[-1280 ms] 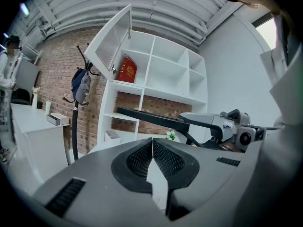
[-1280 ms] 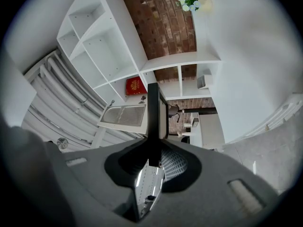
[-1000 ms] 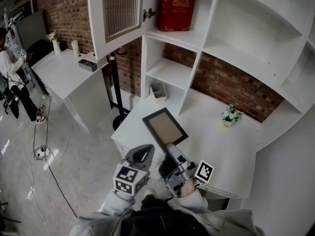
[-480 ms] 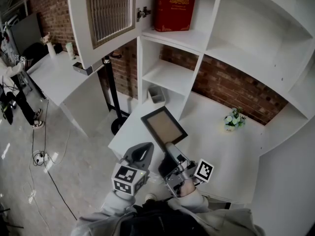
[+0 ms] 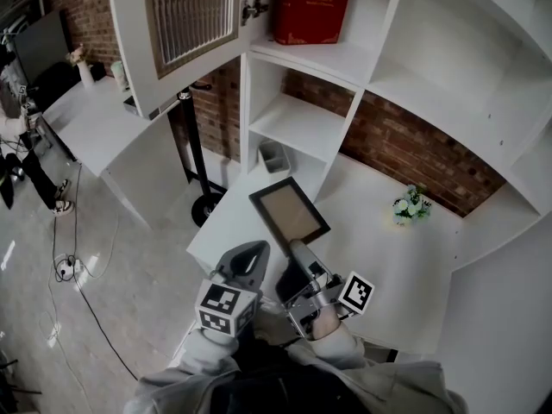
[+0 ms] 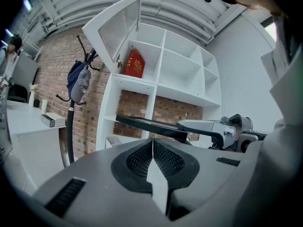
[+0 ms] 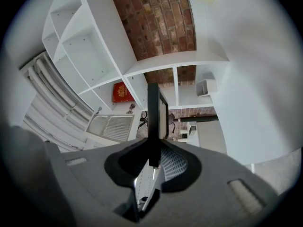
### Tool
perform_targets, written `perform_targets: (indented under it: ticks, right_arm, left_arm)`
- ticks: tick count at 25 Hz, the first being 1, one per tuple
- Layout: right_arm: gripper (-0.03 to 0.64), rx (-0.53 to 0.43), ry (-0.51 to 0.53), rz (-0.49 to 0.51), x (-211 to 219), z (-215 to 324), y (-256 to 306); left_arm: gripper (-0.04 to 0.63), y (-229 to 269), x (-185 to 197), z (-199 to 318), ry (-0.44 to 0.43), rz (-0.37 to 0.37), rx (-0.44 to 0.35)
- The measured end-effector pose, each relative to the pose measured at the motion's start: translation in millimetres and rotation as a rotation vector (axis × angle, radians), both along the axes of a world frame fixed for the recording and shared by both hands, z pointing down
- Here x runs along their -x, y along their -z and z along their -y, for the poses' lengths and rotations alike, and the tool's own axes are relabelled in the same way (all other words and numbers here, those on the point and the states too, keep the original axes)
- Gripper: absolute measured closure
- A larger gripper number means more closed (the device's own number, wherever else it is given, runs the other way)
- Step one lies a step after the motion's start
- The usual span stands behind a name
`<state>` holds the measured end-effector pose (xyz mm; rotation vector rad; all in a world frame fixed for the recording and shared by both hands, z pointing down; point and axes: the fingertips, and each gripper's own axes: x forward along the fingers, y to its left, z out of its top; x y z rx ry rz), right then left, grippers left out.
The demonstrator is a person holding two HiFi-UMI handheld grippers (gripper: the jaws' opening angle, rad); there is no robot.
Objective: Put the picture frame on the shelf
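The picture frame (image 5: 289,212), black-rimmed with a tan inside, hangs flat over the white desk in front of the shelf unit (image 5: 297,128). My right gripper (image 5: 296,250) is shut on the frame's near edge. In the right gripper view the frame (image 7: 154,112) stands edge-on, clamped between the jaws of the right gripper (image 7: 152,157). My left gripper (image 5: 253,255) is beside it on the left, shut and holding nothing. The left gripper view shows the left gripper (image 6: 152,143) with its pads together, and the frame (image 6: 147,125) just beyond.
A red box (image 5: 312,3) stands on an upper shelf beside an open slatted cabinet door (image 5: 177,24). A small grey bin (image 5: 274,156) sits under the lowest shelf, and a flower pot (image 5: 407,205) on the desk (image 5: 379,248) to the right. Brick wall behind.
The frame in my right gripper has edged a little towards the shelf unit. My left gripper stays shut alongside it.
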<state>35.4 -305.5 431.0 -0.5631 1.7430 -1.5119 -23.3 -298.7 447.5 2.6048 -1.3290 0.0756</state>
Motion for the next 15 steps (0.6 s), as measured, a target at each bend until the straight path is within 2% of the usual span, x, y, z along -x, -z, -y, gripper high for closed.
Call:
perform_targets:
  ticks: [8,15]
  right_arm:
    - [0.548,-0.017,-0.02,0.004,3.7,33.6,9.7]
    - [0.548,-0.034,-0.092,0.001,-1.8,73.7,15.8]
  left_arm:
    - [0.591,7.3,8.0,39.4,-0.011,0.011,-0.016]
    - [0.591,11.8,13.7,83.8,-0.04,0.009,-0.022]
